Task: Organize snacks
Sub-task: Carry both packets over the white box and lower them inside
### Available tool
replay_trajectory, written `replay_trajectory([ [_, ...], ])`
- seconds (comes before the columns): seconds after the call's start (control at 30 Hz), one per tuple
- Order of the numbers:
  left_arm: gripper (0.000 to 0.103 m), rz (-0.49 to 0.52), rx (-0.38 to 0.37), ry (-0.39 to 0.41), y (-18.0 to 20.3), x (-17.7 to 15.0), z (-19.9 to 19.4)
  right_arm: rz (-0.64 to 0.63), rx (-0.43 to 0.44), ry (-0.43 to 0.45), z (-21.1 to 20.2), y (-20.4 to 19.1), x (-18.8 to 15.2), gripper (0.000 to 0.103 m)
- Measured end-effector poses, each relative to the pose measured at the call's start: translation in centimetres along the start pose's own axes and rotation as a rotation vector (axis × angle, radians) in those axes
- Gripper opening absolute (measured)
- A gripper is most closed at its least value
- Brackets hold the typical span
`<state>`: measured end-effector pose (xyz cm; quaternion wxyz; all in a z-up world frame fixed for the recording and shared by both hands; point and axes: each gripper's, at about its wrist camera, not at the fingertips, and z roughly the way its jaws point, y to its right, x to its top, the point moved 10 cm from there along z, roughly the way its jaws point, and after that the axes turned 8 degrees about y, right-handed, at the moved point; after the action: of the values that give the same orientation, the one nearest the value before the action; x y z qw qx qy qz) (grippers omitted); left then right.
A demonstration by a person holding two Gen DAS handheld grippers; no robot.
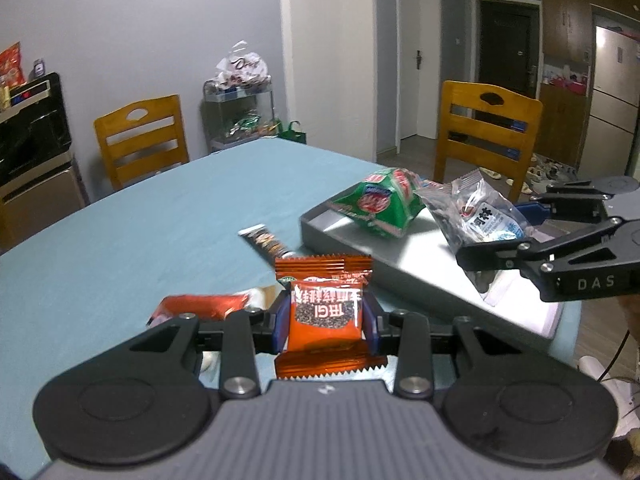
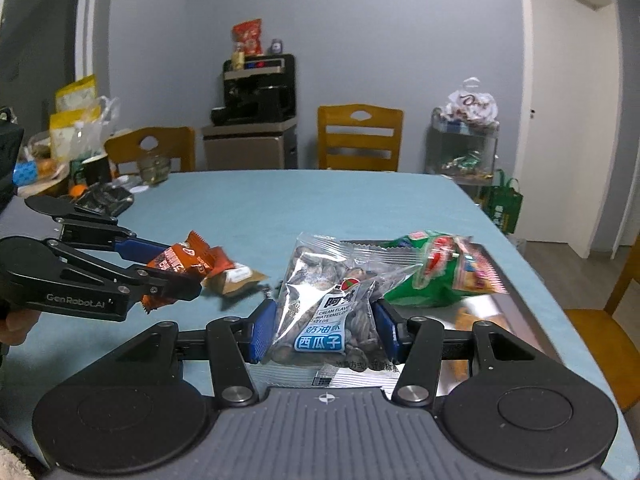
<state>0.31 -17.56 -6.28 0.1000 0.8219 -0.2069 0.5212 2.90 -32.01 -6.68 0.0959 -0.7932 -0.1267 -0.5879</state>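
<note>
**Both tongs carry a snack packet above the blue table**

The round table covered in pale blue cloth (image 1: 120, 248) fills the lower half of both views. On it, at about two o'clock from the left tongs, lies the flat grey rectangular tray (image 1: 340, 236), with a puffy green-and-red plastic snack bag (image 1: 376, 200) resting on its far end.

The right gripper (image 2: 326, 330) is clenched on a clear plastic bag of dark watermelon seeds with a blue-and-white label (image 2: 324, 296); its blue pads press the bag's two sides, and the bag stands up at twelve o'clock between them, in front of the tray. In the left wrist view this bag hangs over the tray's right part.

The left gripper (image 1: 326, 316) grasps a small orange foil snack packet with crimped ends (image 1: 324, 312), upright and centred between the blue pads, its top edge at twelve o'clock.

On the cloth beneath the left tongs, at ten o'clock, lies a second orange-red wrapper (image 1: 200, 306), with a pale brown packet (image 2: 236, 276) just beside it. A slim dark printed stick packet (image 1: 266, 242) lies at eleven o'clock, just beside the tray's near corner.
</note>
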Motion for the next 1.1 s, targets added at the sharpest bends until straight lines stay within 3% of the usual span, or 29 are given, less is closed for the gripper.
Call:
replay_trajectory([
  [0.73, 0.033, 0.096, -0.114, -0.009, 8.8, 3.6, 5.5, 0.112, -0.117, 0.004, -3.3, 9.2, -2.4, 0.052],
  [1.1, 0.033, 0.089, -0.071, -0.031, 8.3, 4.5, 9.1, 0.129, -0.085, -0.006, -2.2, 9.3, -2.8, 0.052],
])
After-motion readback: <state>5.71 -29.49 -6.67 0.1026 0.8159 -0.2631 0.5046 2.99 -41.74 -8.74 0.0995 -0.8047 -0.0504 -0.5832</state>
